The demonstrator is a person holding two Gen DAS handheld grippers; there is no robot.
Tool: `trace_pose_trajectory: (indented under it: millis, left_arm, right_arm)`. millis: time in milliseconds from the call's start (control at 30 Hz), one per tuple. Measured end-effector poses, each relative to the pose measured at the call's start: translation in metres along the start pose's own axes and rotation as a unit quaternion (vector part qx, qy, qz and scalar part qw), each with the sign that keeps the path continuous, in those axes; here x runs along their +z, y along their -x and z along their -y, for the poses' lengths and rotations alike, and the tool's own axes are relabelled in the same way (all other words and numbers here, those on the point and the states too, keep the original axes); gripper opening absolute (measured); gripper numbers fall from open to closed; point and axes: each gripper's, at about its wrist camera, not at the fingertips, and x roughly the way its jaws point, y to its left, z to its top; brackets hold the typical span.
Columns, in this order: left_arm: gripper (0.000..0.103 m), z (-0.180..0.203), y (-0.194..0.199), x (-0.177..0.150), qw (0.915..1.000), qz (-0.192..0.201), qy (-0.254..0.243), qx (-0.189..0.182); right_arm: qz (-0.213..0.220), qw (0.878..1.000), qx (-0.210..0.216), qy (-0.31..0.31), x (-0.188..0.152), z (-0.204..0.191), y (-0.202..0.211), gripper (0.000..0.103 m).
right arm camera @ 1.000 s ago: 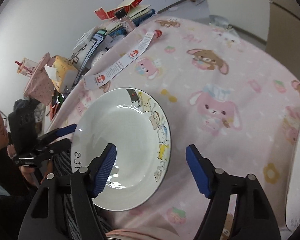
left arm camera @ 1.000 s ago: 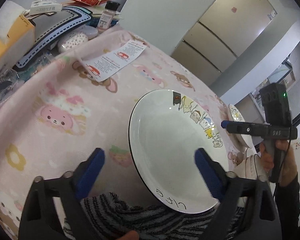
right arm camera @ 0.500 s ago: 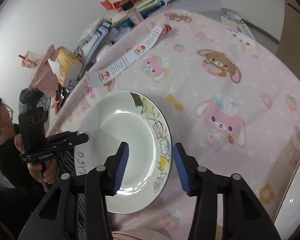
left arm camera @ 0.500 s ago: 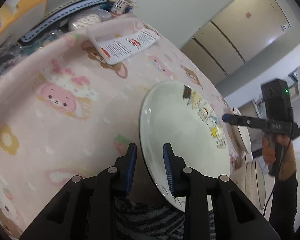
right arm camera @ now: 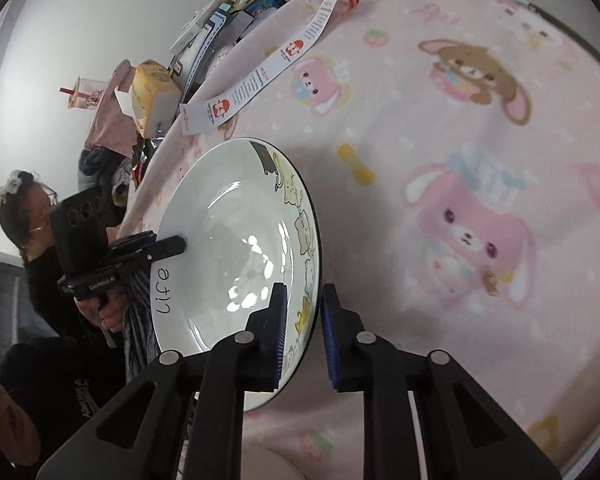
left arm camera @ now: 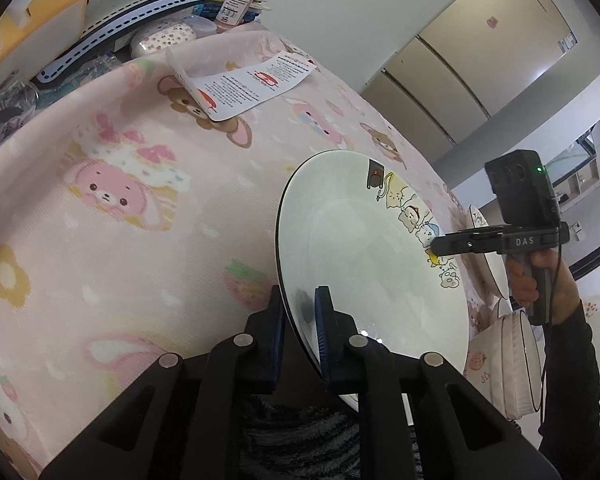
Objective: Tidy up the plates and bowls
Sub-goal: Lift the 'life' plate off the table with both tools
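Note:
A white plate [left arm camera: 364, 264] with cartoon animals along one side and the word "life" is held over the pink cartoon tablecloth [left arm camera: 120, 208]. My left gripper [left arm camera: 300, 312] is shut on its near rim. My right gripper [right arm camera: 304, 312] is shut on the opposite rim, by the animal print; the plate [right arm camera: 236, 240] shows there too. Each gripper shows in the other's view, the right one [left arm camera: 440, 246] and the left one [right arm camera: 176, 244]. A ribbed white bowl [left arm camera: 512, 360] and another plate edge [left arm camera: 480, 224] lie at the right.
A printed paper leaflet [left arm camera: 244, 88] lies on the cloth beyond the plate. Clutter stands at the far table edge: a yellow box [left arm camera: 32, 28], a small bottle [left arm camera: 240, 0], papers and pouches. A drink cup [right arm camera: 82, 92] stands at the far left.
Both grippers went from wide open around the plate to closed on its opposite rims. The plate now tilts up off the cloth.

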Motion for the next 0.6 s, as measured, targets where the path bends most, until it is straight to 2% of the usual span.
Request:
trace_pose_trajectory:
  millis: [133, 300, 433, 467, 600]
  left_arm:
    - [0.016, -0.002, 0.0, 0.001, 1.0, -0.002, 0.006, -0.006]
    - [0.016, -0.004, -0.003, 0.004, 0.9997, -0.005, 0.01, -0.022]
    - [0.015, -0.003, -0.003, 0.004, 0.9998, 0.0, 0.008, -0.017]
    - [0.014, -0.002, -0.003, 0.004, 0.9999, 0.002, 0.005, -0.012]
    - [0.013, 0.005, 0.0, 0.002, 0.9998, 0.014, -0.014, 0.006]
  right_arm:
    - [-0.015, 1.0, 0.025, -0.001, 0.001, 0.004, -0.01, 0.017]
    - [-0.005, 0.999, 0.042, -0.003, -0.003, 0.009, -0.008, 0.017]
    - [0.001, 0.999, 0.032, -0.001, -0.005, 0.007, -0.007, 0.016]
    - [0.005, 1.0, 0.021, 0.0, -0.005, 0.005, -0.007, 0.01]
    - [0.03, 0.999, -0.007, 0.016, -0.004, -0.005, 0.001, 0.009]
